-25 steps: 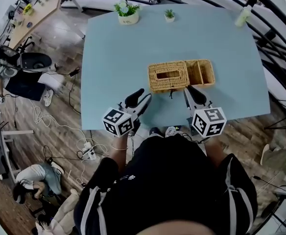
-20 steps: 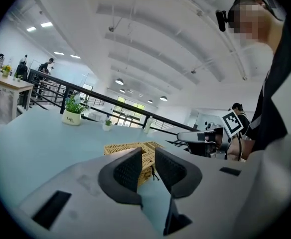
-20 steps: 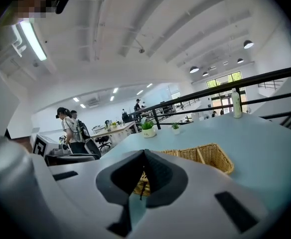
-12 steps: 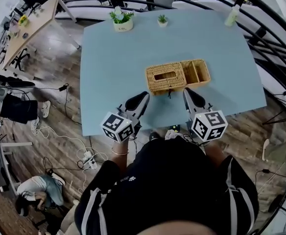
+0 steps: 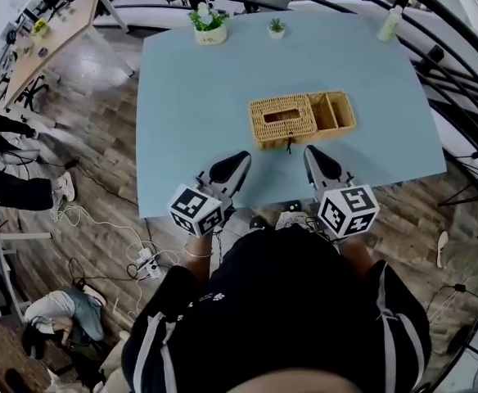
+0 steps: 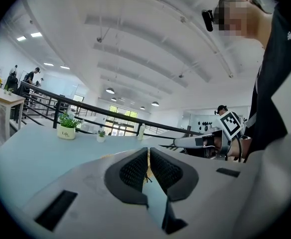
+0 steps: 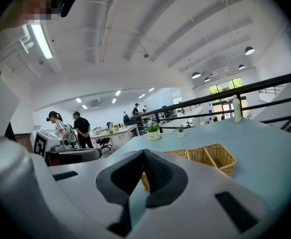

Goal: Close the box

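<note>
Tan rectangular woven-wicker box (image 5: 302, 119) sits on the pale blue bench (image 5: 190, 113). Its long side faces the person. The left part of the box is covered by a wicker top with 1 oblong slot (image 5: 282, 116). The right part shows 2 open compartments (image 5: 334, 110) split by a wicker wall. A small dark tassel (image 5: 288, 146) hangs at the middle of the box's near side.

The left gripper (image 5: 237, 161) is held on the near side of the box, off its left front corner and clear of it. In the left gripper view its jaws are drawn together to a thin slit, with nothing between the left gripper's (image 6: 148, 151) dark ribbed pads (image 6: 134, 168).

The right gripper (image 5: 311, 155) points at the box from its near side, just right of the tassel and close to the wicker without touching. Its jaws are together at the tip and hold nothing. In the right gripper view the box (image 7: 205, 156) stands just beyond the right gripper (image 7: 144, 152).

Beyond the far side of the box, well apart, stand a white pot with a green plant (image 5: 209, 29), a smaller potted plant (image 5: 277, 27) and a pale bottle (image 5: 389, 24).
</note>
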### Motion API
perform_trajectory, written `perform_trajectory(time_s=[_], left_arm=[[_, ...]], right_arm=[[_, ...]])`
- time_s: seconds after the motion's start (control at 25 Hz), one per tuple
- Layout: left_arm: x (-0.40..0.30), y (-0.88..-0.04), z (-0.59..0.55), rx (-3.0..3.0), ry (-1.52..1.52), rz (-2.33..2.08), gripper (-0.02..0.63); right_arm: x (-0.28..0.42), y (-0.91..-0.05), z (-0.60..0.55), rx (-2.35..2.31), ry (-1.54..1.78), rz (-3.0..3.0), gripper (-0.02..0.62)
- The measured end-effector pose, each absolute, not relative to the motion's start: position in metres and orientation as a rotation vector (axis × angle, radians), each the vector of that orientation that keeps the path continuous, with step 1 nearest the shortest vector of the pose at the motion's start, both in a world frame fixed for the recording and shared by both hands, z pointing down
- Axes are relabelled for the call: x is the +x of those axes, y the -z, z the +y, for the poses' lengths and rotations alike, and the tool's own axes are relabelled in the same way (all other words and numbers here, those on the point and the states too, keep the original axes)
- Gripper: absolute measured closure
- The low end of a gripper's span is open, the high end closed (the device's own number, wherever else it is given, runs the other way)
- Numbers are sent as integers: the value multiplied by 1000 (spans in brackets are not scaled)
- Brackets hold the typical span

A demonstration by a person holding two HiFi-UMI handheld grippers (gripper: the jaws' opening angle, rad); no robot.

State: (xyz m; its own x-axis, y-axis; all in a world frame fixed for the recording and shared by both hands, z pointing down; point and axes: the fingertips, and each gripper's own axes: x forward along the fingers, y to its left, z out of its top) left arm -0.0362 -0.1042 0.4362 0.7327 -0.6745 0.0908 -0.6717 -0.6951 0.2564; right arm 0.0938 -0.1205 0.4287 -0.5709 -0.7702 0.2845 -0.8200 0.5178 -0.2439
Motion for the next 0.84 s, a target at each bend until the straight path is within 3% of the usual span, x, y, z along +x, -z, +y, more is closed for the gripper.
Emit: perform_trajectory(time_s=[0.84], left_arm=[[-62,-443,-88,2643,-12,-1129,581]], right_arm=[[71,-431,-109,1342,-526,-2626,595]])
